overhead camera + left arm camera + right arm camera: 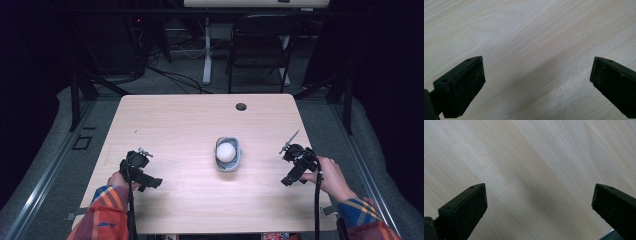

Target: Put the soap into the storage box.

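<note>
- The table is a pale wood top with fine grain; near its far edge, straight beyond the bowl, sits a small round cable hole.
- A dark folding chair stands on the floor well beyond the bowl, past the table's far edge.
- The left gripper is held over the table well to the left of the bowl, nearer the person's edge. In the left gripper view its jaws stand wide apart with bare wood between them, holding nothing.
- The right gripper is held to the right of the bowl, near but clear of it. In the right gripper view its jaws also gape fully, with bare table between them and nothing gripped.
- The bowl is small, grey and rounded, with a slightly squared rim; it stands upright about midway between the two grippers, a little right of the table's middle.
- The ball is white, smooth and round; it rests inside the bowl, taking up most of the opening.
</note>
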`<state>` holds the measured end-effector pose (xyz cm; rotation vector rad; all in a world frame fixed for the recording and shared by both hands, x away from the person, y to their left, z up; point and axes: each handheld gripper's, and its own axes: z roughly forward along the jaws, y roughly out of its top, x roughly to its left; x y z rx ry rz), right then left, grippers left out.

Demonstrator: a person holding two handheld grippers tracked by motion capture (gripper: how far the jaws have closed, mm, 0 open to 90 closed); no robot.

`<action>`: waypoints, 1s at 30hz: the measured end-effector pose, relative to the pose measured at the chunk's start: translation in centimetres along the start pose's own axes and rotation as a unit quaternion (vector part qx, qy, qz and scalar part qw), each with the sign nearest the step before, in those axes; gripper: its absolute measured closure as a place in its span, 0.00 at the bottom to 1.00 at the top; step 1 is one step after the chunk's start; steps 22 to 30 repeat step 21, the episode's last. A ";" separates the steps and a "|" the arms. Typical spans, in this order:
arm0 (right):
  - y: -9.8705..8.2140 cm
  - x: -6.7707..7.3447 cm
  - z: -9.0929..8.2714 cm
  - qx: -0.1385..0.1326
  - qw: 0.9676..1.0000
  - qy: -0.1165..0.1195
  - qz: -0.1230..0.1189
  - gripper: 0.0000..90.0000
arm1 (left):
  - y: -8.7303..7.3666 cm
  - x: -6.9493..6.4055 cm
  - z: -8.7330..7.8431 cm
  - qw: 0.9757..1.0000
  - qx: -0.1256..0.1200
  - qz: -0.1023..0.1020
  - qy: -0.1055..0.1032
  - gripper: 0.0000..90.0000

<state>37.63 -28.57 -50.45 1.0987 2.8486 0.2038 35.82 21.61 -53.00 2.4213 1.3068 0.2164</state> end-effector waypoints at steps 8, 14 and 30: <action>-1.7 0.0 1.4 -0.001 1.000 -0.002 0.008 0.00 | 0.0 0.0 0.0 1.000 -0.001 0.000 0.000 0.00; -2.0 0.2 2.7 0.027 1.000 -0.001 0.002 0.00 | 0.0 0.0 0.1 1.000 -0.001 0.004 -0.002 0.00; -1.8 0.0 2.6 0.037 0.999 -0.019 -0.017 0.00 | 0.1 0.0 0.1 1.000 -0.001 0.004 -0.002 0.00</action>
